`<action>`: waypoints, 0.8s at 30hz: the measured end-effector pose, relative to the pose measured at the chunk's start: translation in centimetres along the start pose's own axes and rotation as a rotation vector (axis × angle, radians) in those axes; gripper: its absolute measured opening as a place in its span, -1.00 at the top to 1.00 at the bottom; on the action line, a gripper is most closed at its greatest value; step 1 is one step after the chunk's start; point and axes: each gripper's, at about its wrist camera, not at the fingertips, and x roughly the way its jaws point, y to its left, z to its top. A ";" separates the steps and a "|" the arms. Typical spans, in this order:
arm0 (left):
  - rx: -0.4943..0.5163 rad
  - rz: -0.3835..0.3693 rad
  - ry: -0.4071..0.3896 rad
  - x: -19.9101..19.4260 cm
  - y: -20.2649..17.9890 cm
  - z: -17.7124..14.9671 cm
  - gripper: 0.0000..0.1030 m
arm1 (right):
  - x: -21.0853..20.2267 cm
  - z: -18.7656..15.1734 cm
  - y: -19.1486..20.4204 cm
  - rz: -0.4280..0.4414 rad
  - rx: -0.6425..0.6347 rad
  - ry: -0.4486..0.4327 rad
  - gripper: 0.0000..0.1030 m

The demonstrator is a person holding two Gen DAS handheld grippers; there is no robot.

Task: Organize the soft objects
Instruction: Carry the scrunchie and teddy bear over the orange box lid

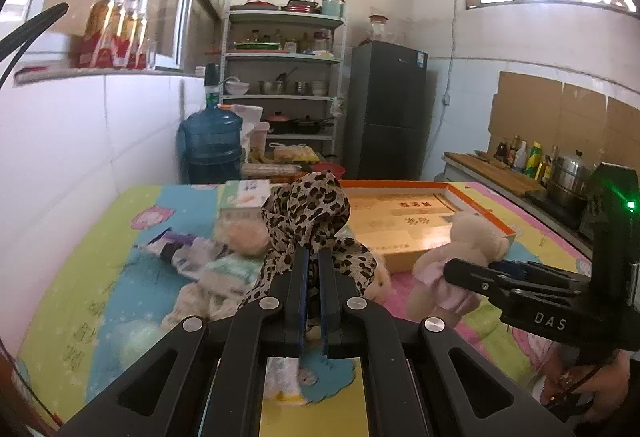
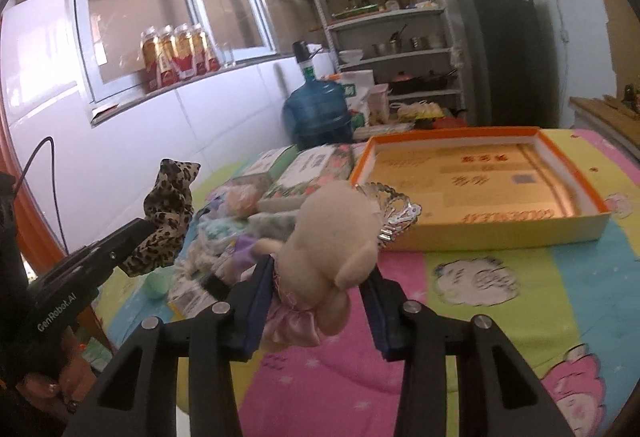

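Observation:
My left gripper is shut on a leopard-print cloth, which bunches up above the fingertips and hangs clear of the table. In the right wrist view the same cloth rises from the left gripper at the far left. A beige plush toy in a pink skirt is held above the table, with my right gripper shut on it. The left wrist view shows that toy and the right gripper at the right. An orange-rimmed shallow box lies just beyond the toy, open side up.
A heap of soft items and tissue packs lies on the colourful tablecloth. A silver tiara leans on the box's near wall. Behind the table stand a blue water jug, shelves and a dark fridge.

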 end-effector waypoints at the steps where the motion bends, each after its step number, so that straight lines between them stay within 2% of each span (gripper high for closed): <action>1: 0.002 0.001 0.002 0.2 -0.4 0.2 0.92 | -0.2 0.2 -0.4 -0.009 -0.001 -0.007 0.17; 15: 0.045 0.003 0.043 5.0 -6.5 5.0 0.92 | -3.3 4.3 -7.1 -0.142 -0.031 -0.113 0.17; 21: 0.023 -0.034 0.102 8.8 -9.0 6.8 0.92 | -3.5 6.3 -10.3 -0.194 -0.020 -0.133 0.17; 24: -0.005 -0.067 0.155 11.3 -10.1 7.6 0.92 | -3.2 7.3 -11.8 -0.202 0.002 -0.138 0.17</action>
